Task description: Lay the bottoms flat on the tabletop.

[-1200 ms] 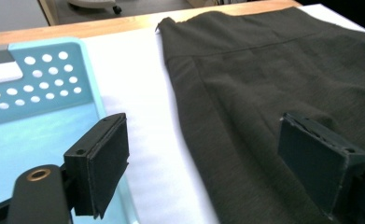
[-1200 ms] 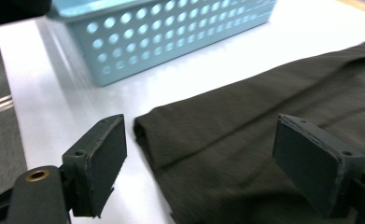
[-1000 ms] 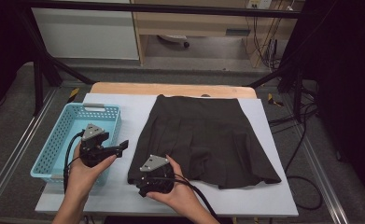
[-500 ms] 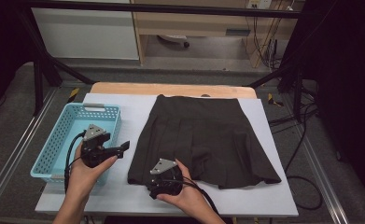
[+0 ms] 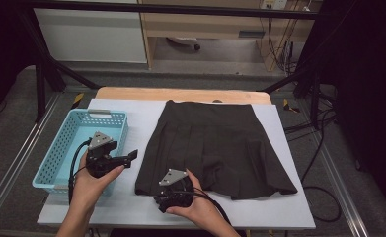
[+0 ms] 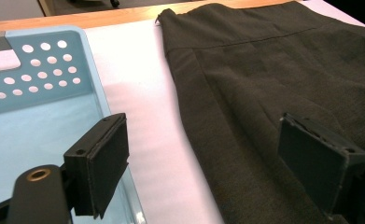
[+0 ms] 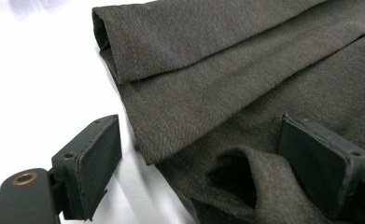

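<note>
A dark pleated skirt lies flat on the white table cover, waistband at the far side. My right gripper rests low at the skirt's near left hem corner. In the right gripper view its jaws stand wide apart, with a raised fold of the hem between the pads, which do not press on it. My left gripper hovers at the right rim of a light blue basket, open and pointing toward the skirt's left edge. Nothing sits between its pads.
The perforated blue basket stands on the table's left side with nothing in it. A strip of white cover separates basket and skirt. A wooden table edge runs along the back, with cables on the floor at the right.
My right gripper has shifted a little right and sunk onto the skirt's near left hem. The left gripper has stayed where it was.
</note>
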Demonstrator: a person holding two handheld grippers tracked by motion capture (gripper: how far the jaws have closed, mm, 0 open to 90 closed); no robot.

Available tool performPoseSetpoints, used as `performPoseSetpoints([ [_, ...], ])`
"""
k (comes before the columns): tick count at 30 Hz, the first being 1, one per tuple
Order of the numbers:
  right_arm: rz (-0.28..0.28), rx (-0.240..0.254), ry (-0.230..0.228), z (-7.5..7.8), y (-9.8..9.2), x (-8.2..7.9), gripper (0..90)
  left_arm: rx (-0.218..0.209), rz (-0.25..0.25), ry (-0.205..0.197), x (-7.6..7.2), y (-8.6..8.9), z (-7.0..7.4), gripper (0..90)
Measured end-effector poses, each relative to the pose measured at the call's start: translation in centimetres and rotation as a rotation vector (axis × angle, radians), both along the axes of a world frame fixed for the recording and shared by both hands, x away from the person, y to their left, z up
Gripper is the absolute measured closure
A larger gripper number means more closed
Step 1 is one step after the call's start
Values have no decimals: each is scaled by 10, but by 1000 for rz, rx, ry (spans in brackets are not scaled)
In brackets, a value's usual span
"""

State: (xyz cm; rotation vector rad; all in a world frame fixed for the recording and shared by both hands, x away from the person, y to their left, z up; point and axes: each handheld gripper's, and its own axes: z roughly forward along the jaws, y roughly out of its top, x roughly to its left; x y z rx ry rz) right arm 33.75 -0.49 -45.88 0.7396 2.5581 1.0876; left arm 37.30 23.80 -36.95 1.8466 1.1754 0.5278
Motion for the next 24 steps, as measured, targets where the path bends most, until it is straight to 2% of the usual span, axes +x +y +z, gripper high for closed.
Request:
performPoseSetpoints([
  [16, -6, 10, -11, -2, -2, 6, 145, -3, 9, -2, 0, 3, 0, 161],
  [24, -12, 18, -20, -2, -5, 10, 261, -4, 11, -4, 0, 3, 1, 162],
])
